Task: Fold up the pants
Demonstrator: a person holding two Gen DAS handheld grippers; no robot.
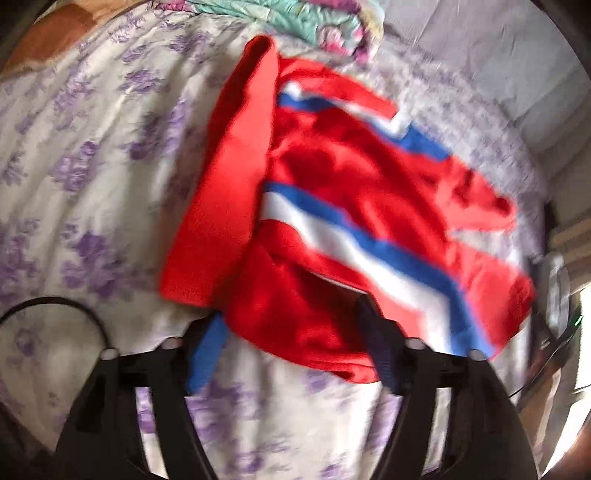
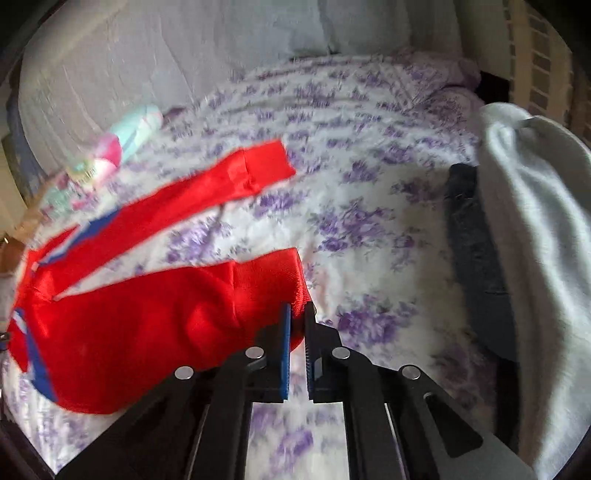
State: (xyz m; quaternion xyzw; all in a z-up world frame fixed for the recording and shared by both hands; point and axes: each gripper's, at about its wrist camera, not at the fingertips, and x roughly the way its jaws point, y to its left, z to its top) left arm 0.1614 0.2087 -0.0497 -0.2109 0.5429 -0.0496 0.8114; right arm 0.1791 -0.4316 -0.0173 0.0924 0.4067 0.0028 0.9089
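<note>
The red pants (image 1: pixel 332 206) with blue and white side stripes lie crumpled on the floral bedsheet (image 1: pixel 92 166). In the left wrist view my left gripper (image 1: pixel 295 332) is open, its blue-padded fingers (image 1: pixel 207 350) wide apart at the near edge of the pants, with red cloth draped between them. In the right wrist view my right gripper (image 2: pixel 298 325) is shut on the cuff of one red pant leg (image 2: pixel 266 280). The other leg (image 2: pixel 229 184) stretches away to the upper left.
A grey-white garment (image 2: pixel 535 258) and a dark folded cloth (image 2: pixel 476 254) lie on the bed to the right. A pastel patterned bundle (image 1: pixel 295 18) sits at the far side; it also shows in the right wrist view (image 2: pixel 122 140). Pale pillows (image 2: pixel 184 48) are behind.
</note>
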